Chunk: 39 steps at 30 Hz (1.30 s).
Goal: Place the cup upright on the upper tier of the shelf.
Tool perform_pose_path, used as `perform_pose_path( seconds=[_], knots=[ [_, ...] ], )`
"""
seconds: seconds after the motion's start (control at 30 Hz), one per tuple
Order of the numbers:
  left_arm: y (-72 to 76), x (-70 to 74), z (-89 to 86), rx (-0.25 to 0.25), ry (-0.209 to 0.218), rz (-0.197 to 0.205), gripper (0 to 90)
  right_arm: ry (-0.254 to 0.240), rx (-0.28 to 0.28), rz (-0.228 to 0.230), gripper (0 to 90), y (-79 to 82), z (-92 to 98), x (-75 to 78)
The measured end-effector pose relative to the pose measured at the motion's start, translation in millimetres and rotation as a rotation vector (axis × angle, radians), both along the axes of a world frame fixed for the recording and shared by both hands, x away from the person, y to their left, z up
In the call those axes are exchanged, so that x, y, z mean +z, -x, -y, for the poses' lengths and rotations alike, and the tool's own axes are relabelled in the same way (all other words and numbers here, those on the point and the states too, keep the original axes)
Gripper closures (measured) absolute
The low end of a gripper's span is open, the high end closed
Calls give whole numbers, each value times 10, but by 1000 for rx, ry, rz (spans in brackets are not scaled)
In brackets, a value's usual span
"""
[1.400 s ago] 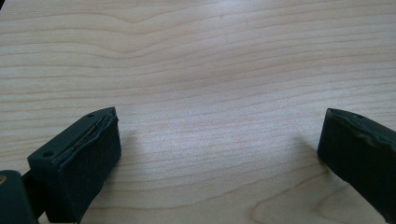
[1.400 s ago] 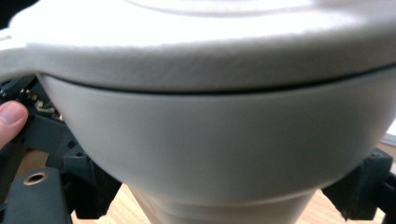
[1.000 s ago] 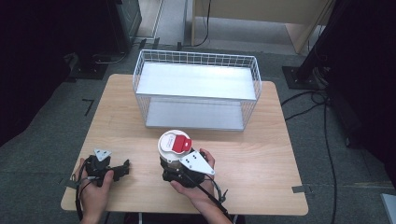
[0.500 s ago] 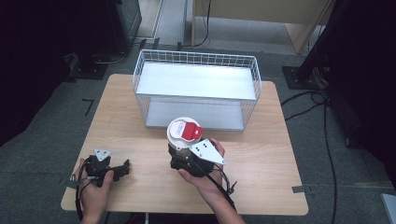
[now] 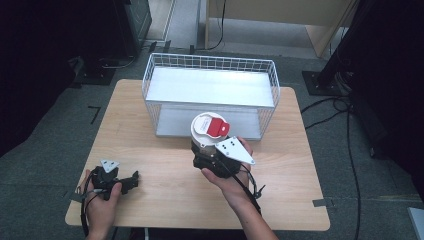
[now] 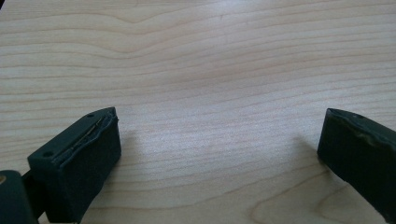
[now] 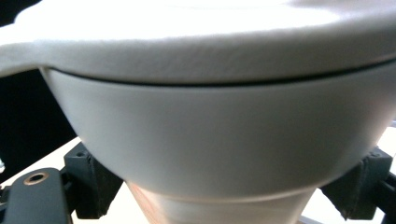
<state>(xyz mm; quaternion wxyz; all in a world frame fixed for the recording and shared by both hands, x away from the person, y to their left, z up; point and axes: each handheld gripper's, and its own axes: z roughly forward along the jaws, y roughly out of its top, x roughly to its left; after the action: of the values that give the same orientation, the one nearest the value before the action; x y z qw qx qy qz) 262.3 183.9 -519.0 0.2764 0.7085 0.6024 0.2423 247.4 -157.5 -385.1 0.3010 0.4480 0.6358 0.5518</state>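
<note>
1. A pale wooden table [image 5: 165,195] spreads under both grippers, with bare board between them and its near edge just behind the person's wrists.
2. A white wire basket [image 5: 210,95] stands on the table's far half, just beyond the right gripper's fingertips; its front wall is partly hidden by the raised cup.
3. A white cup with a white-and-red lid [image 5: 209,127] is clamped between the jaws of the right gripper [image 5: 212,155], held above the table; in the right gripper view the cup's flaring wall [image 7: 219,140] blocks nearly everything ahead, and its base is cut off below.
4. The left gripper [image 5: 131,179] rests at the table's near left corner, its jaws spread wide with bare wood grain between them in the left gripper view [image 6: 219,154], well apart from the cup.
</note>
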Motion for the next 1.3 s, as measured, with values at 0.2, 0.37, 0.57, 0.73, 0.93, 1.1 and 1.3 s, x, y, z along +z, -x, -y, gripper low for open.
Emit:
perform_pose_path(
  seconds=[0.2,0.37,0.57,0.73,0.93,1.1,1.3],
  knots=[
    [0,0,0,0,1,0,0,-7,-18,8,131,-62,97,98],
    [0,-1,0,0,0,1,0,-11,-31,9,131,-92,148,163],
    [0,-1,0,0,0,1,0,-15,-45,8,131,-140,213,220],
    [0,-1,0,0,0,1,0,-9,-62,12,132,-209,284,293],
    [0,-1,0,0,0,1,0,-10,-76,30,132,-278,344,402],
    [0,-1,0,0,0,1,0,-20,-90,38,132,-329,386,484],
    [0,-1,0,0,1,1,0,-15,-108,55,132,-410,452,581]
  ],
)
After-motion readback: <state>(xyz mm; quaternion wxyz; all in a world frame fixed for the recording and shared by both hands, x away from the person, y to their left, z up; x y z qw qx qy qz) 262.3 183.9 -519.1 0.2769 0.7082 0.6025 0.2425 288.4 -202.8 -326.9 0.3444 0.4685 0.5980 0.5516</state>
